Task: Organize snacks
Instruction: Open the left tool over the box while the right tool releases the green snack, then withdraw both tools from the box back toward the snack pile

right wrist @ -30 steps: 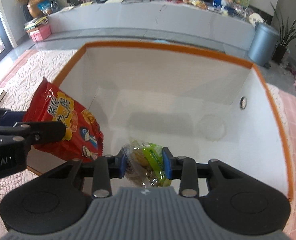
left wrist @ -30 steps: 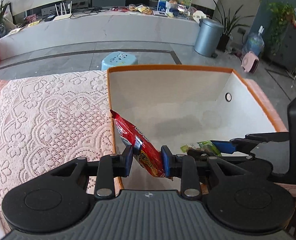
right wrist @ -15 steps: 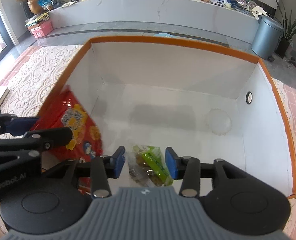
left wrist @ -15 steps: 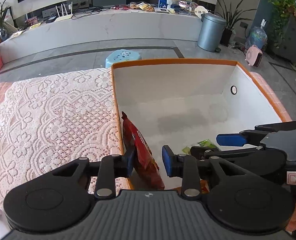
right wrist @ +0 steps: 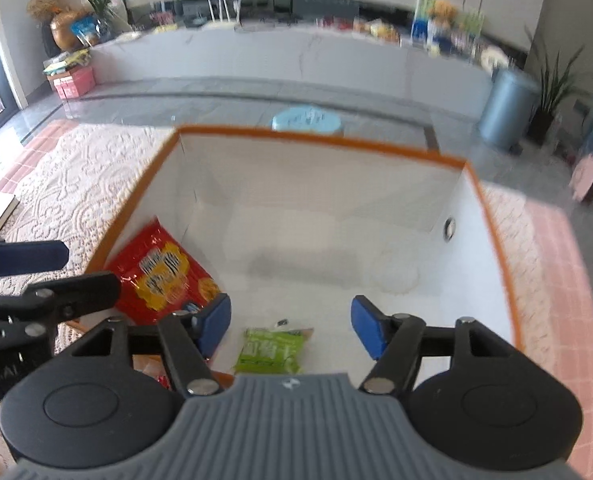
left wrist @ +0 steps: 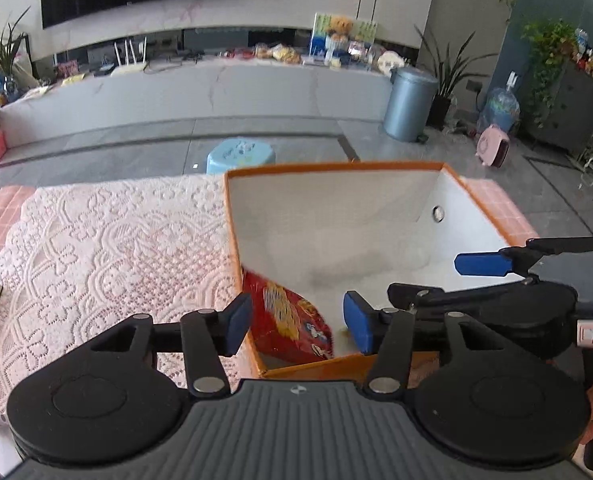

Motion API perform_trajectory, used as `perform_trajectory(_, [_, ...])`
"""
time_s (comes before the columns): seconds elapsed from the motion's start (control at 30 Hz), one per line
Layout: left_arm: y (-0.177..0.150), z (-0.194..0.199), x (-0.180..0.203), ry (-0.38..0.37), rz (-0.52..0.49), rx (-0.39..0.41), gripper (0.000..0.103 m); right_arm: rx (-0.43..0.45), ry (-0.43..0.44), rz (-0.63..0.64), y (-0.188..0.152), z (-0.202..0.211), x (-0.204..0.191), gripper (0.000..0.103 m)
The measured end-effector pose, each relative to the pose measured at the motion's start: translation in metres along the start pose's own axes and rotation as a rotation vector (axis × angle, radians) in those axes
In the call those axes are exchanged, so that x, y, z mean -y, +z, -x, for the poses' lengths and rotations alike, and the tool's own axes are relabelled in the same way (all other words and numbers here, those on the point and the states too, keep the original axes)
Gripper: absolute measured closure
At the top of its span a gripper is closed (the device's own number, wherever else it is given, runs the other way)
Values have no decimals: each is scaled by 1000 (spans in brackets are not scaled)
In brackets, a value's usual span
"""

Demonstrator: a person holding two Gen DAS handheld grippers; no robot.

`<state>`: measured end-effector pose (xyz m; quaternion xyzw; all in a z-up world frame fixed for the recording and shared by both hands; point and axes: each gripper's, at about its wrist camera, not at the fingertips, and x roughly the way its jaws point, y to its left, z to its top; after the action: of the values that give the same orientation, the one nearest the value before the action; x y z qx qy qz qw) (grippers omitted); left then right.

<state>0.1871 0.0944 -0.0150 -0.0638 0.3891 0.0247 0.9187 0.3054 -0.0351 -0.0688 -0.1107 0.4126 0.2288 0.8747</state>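
A second ago each gripper pinched a packet; now both are let go. The left gripper (left wrist: 296,322) is opening, its pads clear of the red snack bag (left wrist: 286,318) leaning at the box's nine-o'clock wall. The right gripper (right wrist: 290,326) is opening too — the green packet (right wrist: 270,350) lies loose on the white floor of the orange-rimmed box (right wrist: 320,138). A lace cloth (left wrist: 108,248) covers the table; grey floor, a blue stool (left wrist: 240,156) at twelve o'clock.
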Motion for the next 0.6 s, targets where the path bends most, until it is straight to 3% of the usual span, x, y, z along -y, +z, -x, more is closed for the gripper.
perform_trajectory(0.3, [-11, 43, 14, -37, 8, 67, 38, 200, -73, 92, -34, 72, -4, 32])
perform_trajectory(0.37, [-18, 54, 17, -46, 20, 76, 38, 236, -81, 78, -44, 88, -1, 32])
perform_trajectory(0.43, [-25, 63, 19, -58, 30, 84, 37, 261, -79, 50, -56, 104, 3, 23])
perform_trajectory(0.6, [-44, 82, 25, -84, 36, 70, 37, 313, -72, -15, -87, 139, 8, 22])
